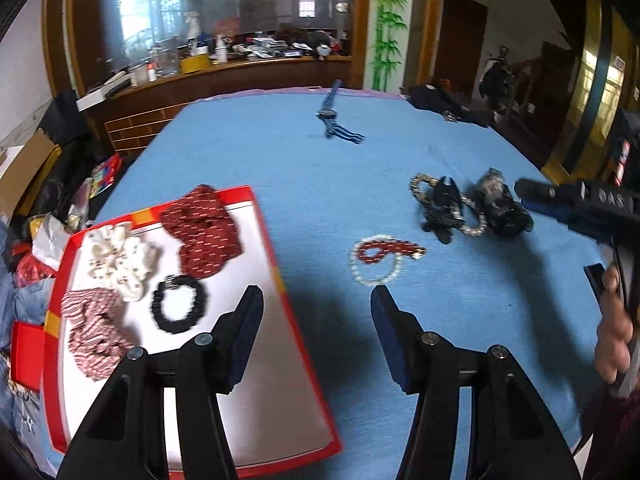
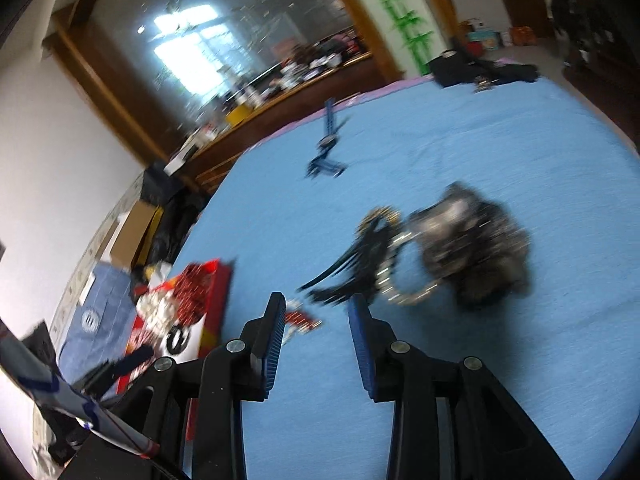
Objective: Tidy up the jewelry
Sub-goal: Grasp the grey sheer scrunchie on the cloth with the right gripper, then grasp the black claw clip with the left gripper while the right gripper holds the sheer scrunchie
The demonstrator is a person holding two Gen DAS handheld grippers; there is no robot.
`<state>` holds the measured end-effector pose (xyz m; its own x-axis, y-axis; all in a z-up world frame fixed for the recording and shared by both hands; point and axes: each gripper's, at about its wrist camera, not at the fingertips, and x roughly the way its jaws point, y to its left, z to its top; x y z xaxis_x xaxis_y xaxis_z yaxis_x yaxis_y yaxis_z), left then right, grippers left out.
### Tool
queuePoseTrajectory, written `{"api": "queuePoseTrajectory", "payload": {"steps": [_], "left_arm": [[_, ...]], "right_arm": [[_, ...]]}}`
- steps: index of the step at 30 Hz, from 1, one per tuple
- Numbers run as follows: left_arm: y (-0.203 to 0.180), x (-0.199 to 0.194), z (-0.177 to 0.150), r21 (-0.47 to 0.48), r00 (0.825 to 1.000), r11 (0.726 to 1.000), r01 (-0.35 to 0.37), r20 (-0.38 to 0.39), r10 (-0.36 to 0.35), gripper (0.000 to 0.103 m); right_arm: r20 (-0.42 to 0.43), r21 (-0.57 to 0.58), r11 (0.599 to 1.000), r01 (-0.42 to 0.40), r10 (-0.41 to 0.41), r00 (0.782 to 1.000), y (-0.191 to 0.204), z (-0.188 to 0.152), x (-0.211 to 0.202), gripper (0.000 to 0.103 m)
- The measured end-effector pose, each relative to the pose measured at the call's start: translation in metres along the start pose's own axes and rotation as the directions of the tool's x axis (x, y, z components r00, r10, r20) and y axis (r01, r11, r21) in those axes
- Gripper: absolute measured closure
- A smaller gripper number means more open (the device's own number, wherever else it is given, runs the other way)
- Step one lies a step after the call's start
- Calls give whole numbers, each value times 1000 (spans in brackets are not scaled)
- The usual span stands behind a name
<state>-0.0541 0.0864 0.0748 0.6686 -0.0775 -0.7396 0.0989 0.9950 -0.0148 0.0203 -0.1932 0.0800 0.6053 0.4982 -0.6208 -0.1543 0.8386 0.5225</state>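
My left tongs and right tongs are wide open and empty. Just ahead on the blue counter lies the red and white bead necklace. It looks light and floppy, so I should pinch one strand.

Blue tbl cloth: red-rim tray left, bead necklaces ctr, blue strap far.
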Motion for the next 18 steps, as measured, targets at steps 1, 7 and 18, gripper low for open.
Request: {"api": "queuePoseTrajectory", "payload": {"steps": [1, 7, 18], "left_arm": [[-4, 2, 2, 6, 1000, 1000, 9, -4, -9, 48], [-27, 16, 11, 41, 999, 998, 41, -24, -40, 48], [-40, 35, 34, 49, 995, 995, 92, -42, -90, 42]], "right_arm": [[9, 13, 1000, 13, -13, 1000, -8, 4, -3, 68], [29, 99, 991, 93, -96, 995, -53, 31, -7, 61], [-112, 96, 965, 244, -233, 966, -78, 53, 47, 27]]}}
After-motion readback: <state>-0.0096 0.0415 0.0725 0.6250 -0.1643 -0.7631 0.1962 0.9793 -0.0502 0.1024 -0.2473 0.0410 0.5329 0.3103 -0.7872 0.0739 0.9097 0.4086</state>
